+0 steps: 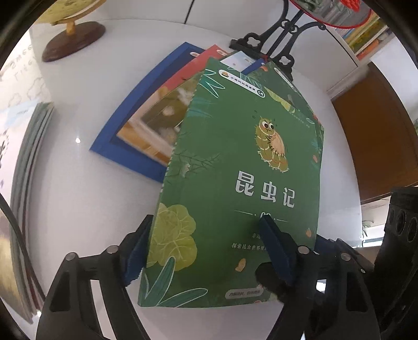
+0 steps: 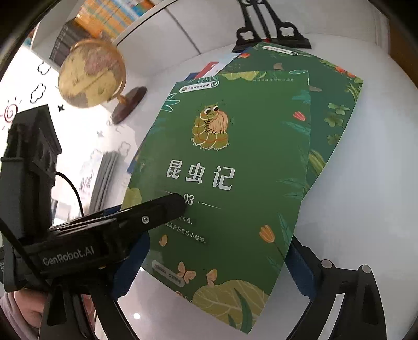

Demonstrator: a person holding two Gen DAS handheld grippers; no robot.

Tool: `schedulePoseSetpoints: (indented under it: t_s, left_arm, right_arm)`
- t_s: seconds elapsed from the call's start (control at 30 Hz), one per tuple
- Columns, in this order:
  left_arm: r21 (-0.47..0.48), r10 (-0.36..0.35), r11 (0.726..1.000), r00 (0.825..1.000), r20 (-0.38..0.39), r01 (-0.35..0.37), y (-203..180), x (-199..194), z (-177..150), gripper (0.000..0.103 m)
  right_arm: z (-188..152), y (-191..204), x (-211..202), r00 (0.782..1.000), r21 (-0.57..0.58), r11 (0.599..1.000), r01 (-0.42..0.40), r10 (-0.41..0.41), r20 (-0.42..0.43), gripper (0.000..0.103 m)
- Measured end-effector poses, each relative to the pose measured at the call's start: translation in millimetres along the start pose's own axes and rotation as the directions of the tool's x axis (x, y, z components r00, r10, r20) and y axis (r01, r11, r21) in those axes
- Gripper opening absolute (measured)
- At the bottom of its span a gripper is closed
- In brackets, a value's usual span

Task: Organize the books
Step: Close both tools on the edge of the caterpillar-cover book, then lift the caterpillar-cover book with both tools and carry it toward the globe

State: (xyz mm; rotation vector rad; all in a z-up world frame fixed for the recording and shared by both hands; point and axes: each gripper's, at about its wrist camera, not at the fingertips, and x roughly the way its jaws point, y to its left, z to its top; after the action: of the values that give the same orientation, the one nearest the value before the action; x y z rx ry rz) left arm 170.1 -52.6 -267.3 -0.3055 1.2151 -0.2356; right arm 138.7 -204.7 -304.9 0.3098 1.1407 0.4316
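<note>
Green book (image 1: 235, 183) lying long axis away from both grippers, toward the black stand (image 1: 271, 49); left gripper (image 1: 206, 251) fingers straddling its near left part without pinching, right gripper (image 2: 214, 266) fingers spread beside its near edges.

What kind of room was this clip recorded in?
Probably a child's study or reading corner: a desk globe stands on the white table, shelves of colourful books line the back, and children's picture books such as the green insect book lie on the table.
</note>
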Motion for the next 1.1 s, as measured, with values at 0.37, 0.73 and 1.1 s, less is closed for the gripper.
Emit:
schedulePoseSetpoints:
  t_s: [0.37, 0.73, 1.1]
  left_arm:
    - [0.189, 0.125, 0.974, 0.992, 0.003, -0.123, -12.5, -25.1, -33.6, 0.04]
    - [0.08, -0.023, 0.997, 0.988, 0.152, 0.011, 7.7, -78.4, -21.2, 0.017]
    - [0.121, -0.092, 0.99, 0.983, 0.158, 0.073, 14.4, -95.6, -17.1, 0.017]
  right_arm:
    - [-17.5, -0.4, -34.4, 0.996, 0.079, 0.995, -0.059, 0.054, 0.067, 0.034]
    - [-12.6, 10.9, -75.3, 0.988, 0.072, 0.995, -0.071, 0.06, 0.143, 0.013]
    - [-15.8, 46.8, -93.5, 0.986, 0.013, 0.999, 0.03, -0.032, 0.163, 0.013]
